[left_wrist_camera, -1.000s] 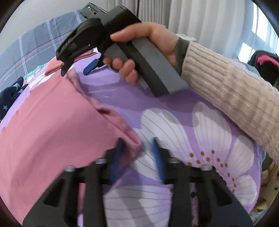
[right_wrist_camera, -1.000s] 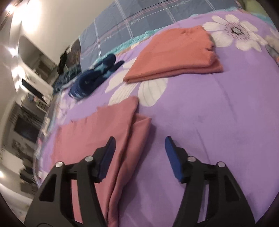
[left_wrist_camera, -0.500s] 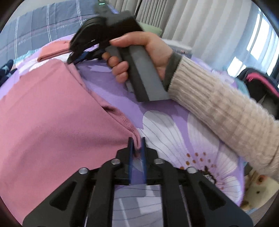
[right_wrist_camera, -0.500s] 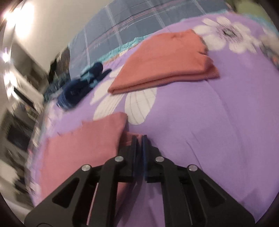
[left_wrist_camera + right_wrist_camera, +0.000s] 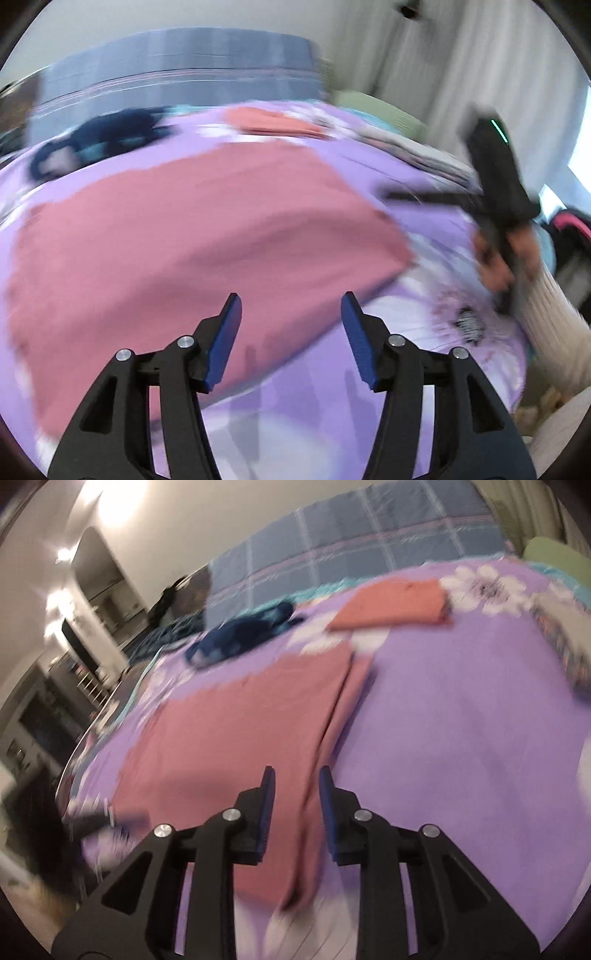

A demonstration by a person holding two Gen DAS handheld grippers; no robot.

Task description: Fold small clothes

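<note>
Now my left claw [image 5: 291, 306] is opening, its blue pads apart with nothing pinched, above the near edge of the pink cloth [image 5: 192, 236] that lies folded flat on the purple bed [image 5: 314, 387]. My right claw [image 5: 297, 779] is opening too, its pads narrowly apart over the cloth's folded edge, gripping nothing. Farther back lie an orange folded piece [image 5: 399, 605] and a navy garment [image 5: 240, 635], well apart from the cloth.
</note>
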